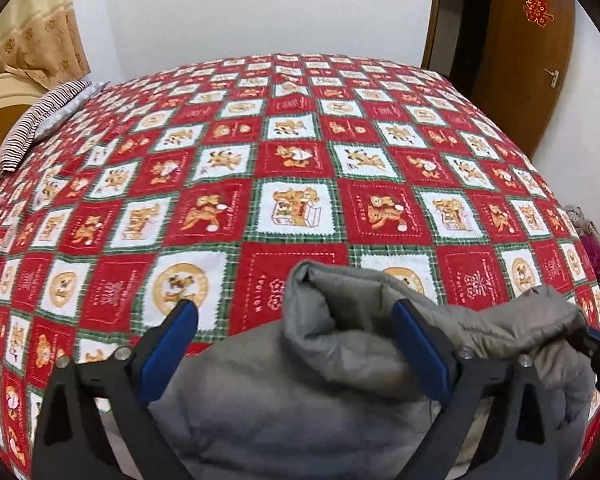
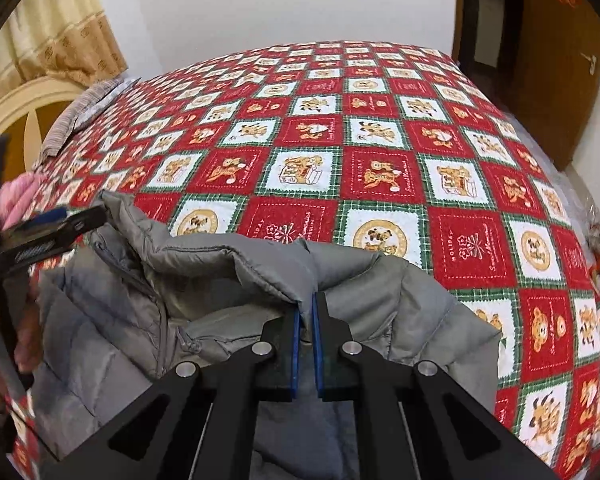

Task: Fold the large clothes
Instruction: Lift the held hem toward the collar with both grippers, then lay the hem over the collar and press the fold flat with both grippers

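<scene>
Grey quilted puffer jacket [image 2: 228,280] on red-and-white checked bedspread [image 1: 300,168].
Left gripper [image 1: 296,312] jaws wide apart around a fold; right gripper [image 2: 306,304] clamped on jacket's edge.

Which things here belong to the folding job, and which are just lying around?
Job: grey puffer jacket; right gripper, shut on its edge; left gripper, open around a fold.
Lying about: striped pillow; pink cloth; clothes pile.

Grey puffer jacket [image 2: 228,304] — crumpled, collar raised — at the bedspread's [image 2: 380,152] near edge.
</scene>
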`<state>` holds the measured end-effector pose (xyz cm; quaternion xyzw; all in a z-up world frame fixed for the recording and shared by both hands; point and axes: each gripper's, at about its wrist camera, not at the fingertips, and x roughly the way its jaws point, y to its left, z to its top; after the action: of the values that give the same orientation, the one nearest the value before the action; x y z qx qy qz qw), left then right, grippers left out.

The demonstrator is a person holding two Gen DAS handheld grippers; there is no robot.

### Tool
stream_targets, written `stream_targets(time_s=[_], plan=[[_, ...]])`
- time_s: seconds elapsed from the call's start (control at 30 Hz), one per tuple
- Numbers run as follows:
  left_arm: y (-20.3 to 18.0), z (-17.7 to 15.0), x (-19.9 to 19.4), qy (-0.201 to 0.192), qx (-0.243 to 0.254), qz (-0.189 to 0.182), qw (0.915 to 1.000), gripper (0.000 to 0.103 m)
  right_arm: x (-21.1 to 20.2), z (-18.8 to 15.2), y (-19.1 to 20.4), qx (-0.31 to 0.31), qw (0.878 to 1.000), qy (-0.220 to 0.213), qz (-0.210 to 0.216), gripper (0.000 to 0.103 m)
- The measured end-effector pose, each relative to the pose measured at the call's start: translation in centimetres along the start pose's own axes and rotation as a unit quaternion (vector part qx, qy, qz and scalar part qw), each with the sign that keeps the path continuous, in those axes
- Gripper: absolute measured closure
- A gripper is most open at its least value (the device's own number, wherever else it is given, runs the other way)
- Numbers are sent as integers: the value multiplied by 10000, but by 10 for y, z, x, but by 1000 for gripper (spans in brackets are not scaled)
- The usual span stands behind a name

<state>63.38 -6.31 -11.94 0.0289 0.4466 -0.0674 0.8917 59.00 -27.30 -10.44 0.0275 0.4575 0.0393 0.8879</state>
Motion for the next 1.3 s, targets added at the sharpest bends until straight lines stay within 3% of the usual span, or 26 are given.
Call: stream_targets(time_s=[0.03,0.1,0.17,0.2,0.23,0.27,0.3,0.43,0.53,0.7,0.9,1.0,1.03,1.07,1.13,1.3], plan=[[-1,0,3,32,3,-8,10000,8,0,-2,0,-41,10000,-2,11,98],[-5,-5,4,78,68,-82,9999,25,1,-4,-3,-54,10000,6,43,98],[-9,-13,4,213,214,-215,9993,51,3,-5,-7,-23,10000,18,54,98],[-11,-16,2,208,275,-243,9991,57,4,-5,-10,20,10000,16,57,98],[-13,-19,-1,182,372,-224,9989,69,5,-5,-13,59,10000,16,57,98],[-16,-25,-6,143,555,-119,9983,87,6,-6,-16,89,9999,13,48,98],[-18,-27,-9,114,677,-66,9976,94,5,-7,-18,112,9999,6,46,98],[-11,-43,-36,-217,933,142,9953,96,1,-14,-22,123,9999,-11,-14,99],[-5,-62,-41,-270,1090,286,9933,97,-8,-24,-27,58,9998,-51,-169,99],[1,-93,-5,206,1043,390,9936,97,14,-46,-41,244,9991,248,-238,99],[-8,-97,-4,157,1159,574,9915,96,28,-59,-36,53,9984,314,-458,99],[2,-91,-27,-60,944,369,9948,85,27,-58,-38,67,9986,308,-433,99],[5,-90,-36,-130,850,316,9958,73,27,-59,-37,85,9987,282,-422,99],[11,-87,-47,-248,745,311,9964,54,27,-59,-38,97,9988,261,-409,99],[18,-82,-69,-619,604,412,9954,37,26,-60,-39,123,9991,163,-382,99],[18,-58,-95,-1081,390,403,9926,29,26,-62,-38,23,9991,104,-410,99]])
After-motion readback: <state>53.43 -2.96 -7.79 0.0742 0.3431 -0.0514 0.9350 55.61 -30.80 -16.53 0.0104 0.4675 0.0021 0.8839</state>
